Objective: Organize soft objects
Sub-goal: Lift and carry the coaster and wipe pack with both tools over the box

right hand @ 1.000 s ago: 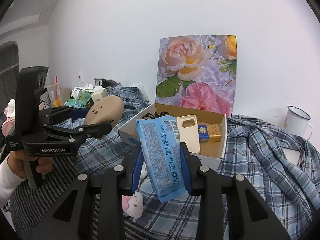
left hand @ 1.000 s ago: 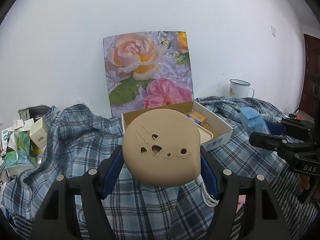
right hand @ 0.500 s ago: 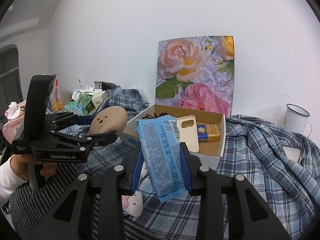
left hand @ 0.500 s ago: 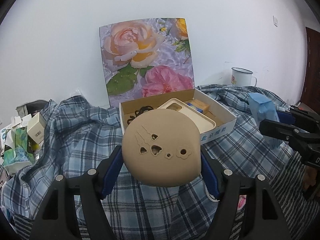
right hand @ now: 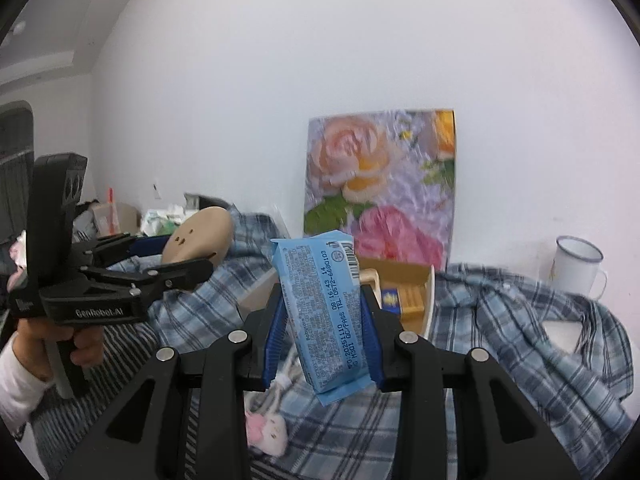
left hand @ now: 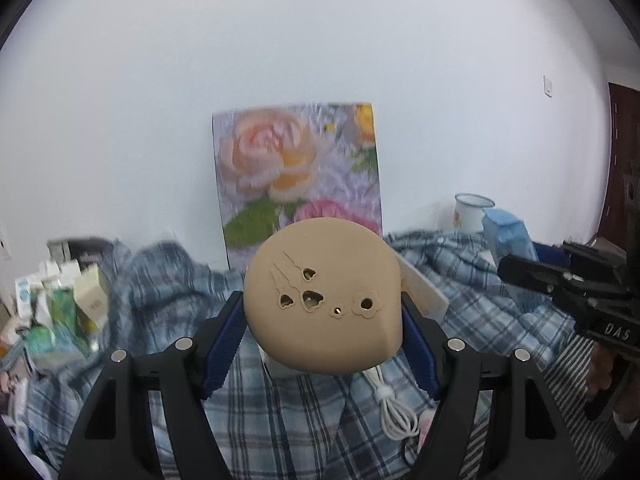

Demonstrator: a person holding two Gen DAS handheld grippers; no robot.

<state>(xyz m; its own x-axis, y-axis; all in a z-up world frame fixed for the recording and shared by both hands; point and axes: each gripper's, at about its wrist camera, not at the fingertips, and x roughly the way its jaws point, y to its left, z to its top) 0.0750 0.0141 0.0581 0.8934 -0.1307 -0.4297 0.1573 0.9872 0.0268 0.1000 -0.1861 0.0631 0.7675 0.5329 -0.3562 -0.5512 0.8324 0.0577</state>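
Pad [left hand: 324, 296], tan and dome-shaped with small flower and heart cut-outs, sits clamped between the blue fingers [left hand: 222, 344] of the left gripper [left hand: 322, 342], held up in the air above the plaid cloth [left hand: 280, 420]. From the right wrist view the same pad [right hand: 200, 236] shows at the left, well apart from the box [right hand: 412, 292].

Right gripper [right hand: 326, 340] is closed on a blue packet [right hand: 324, 316], which stands nearly upright between its fingers [right hand: 276, 336], printed side toward the camera, its lower end hanging below them. In the left wrist view that packet [left hand: 506, 236] sticks up at the right, just in front of a white mug [left hand: 470, 212].

Behind both grippers the box stands open on the cloth, its flowered lid [right hand: 380, 184] upright against the wall. A yellow carton [right hand: 404, 300] lies inside it. A coiled white cable [left hand: 390, 408] rests on the cloth below the pad, and a pink plush [right hand: 266, 434] lies near the cloth's front edge. Small cartons [left hand: 60, 304] crowd the far left, blurred.
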